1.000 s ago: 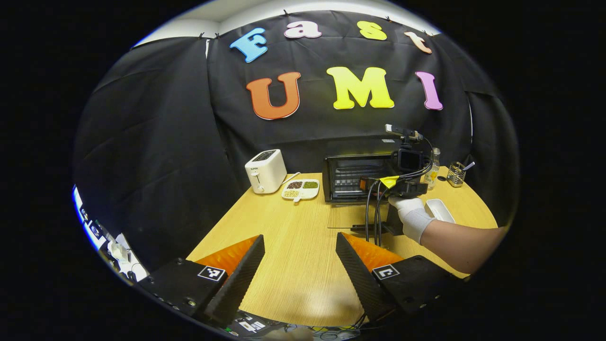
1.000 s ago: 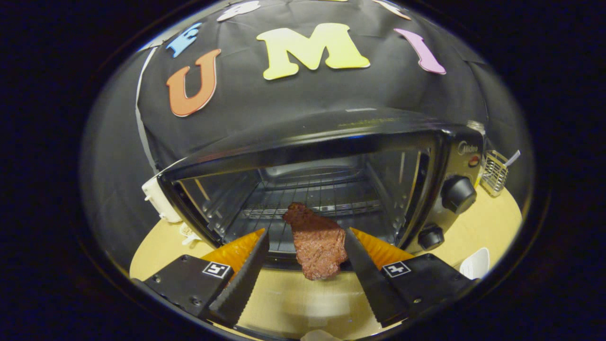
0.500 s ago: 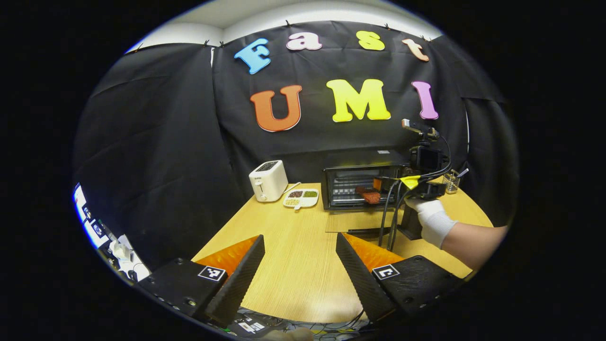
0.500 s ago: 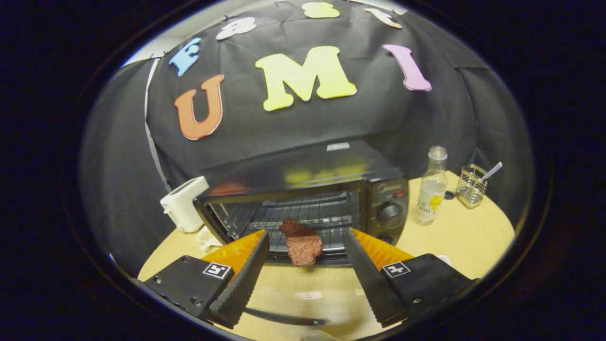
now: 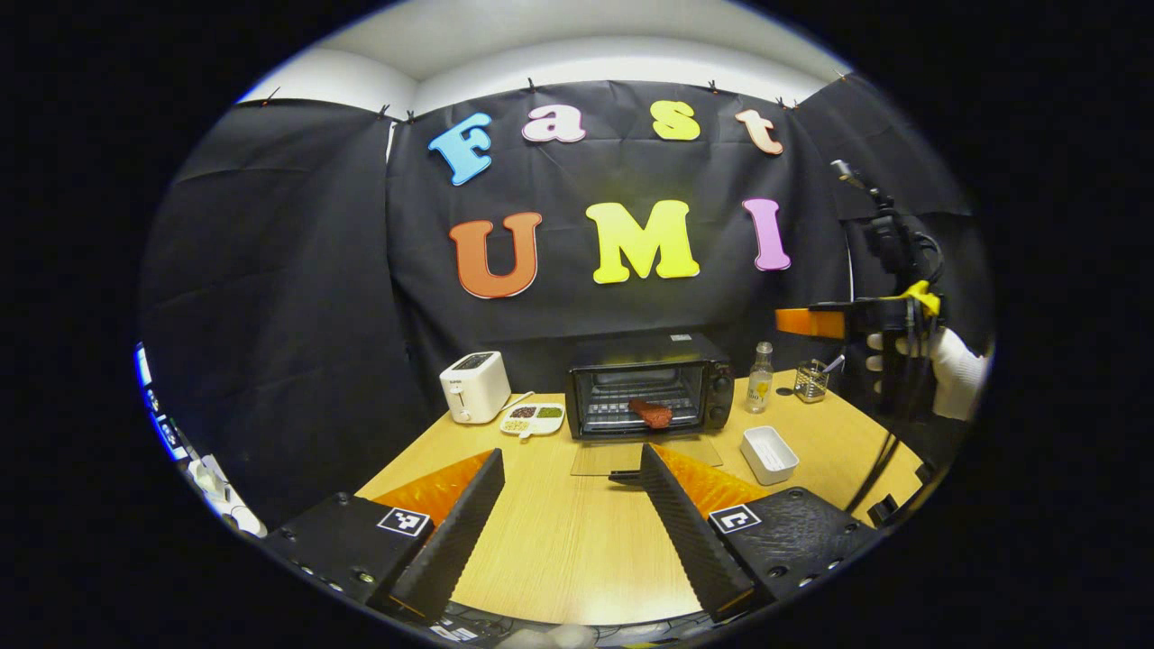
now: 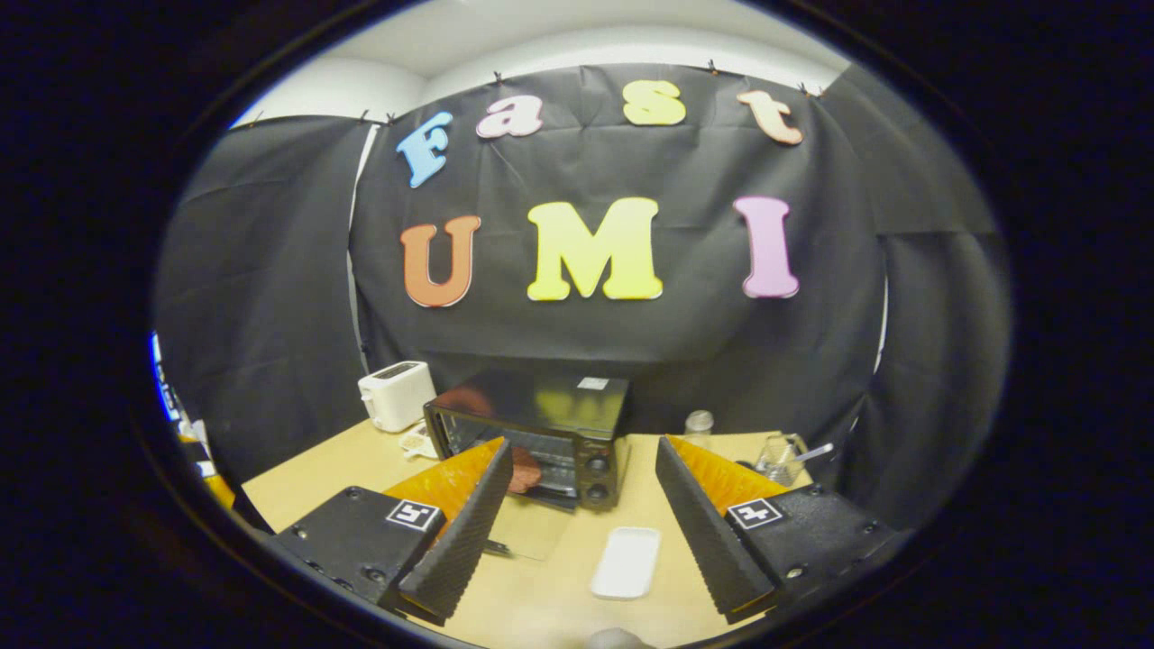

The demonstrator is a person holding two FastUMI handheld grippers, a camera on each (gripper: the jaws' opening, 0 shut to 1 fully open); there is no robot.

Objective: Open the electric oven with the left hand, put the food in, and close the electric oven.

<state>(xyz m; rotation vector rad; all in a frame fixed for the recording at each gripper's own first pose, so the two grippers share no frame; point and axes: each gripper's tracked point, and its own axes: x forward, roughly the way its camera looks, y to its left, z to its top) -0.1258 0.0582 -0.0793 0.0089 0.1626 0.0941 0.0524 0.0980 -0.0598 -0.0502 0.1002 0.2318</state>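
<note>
Tools both empty. My left tool (image 5: pixel 561 518) hangs low over the near edge of the counter (image 5: pixel 559 550), fingers spread wide, nothing between them. My right tool (image 6: pixel 581 514) is spread just as wide, raised above the counter's right side; in the left gripper view it shows at far right (image 5: pixel 802 322), held high in my gloved hand (image 5: pixel 956 371), cables trailing down from it.

Just past my right tool, a white tray (image 6: pixel 626 562) lies flat on the counter, in front of the oven and slightly right.

Mid-counter: oven (image 5: pixel 645 390), door (image 5: pixel 645 453) dropped fully open and lying flat toward me. Meat (image 5: pixel 653 413) sits on the rack inside, at the front edge, a little right of centre. In the right gripper view the meat (image 6: pixel 524 472) is partly hidden behind a tool finger.

Left of oven: sectioned dish (image 5: pixel 533 419) with grains, then toaster (image 5: pixel 475 386) beyond it. Right of oven: bottle (image 5: pixel 761 379), upright, and a wire holder (image 5: pixel 810 381) with something sticking out of it.
</note>
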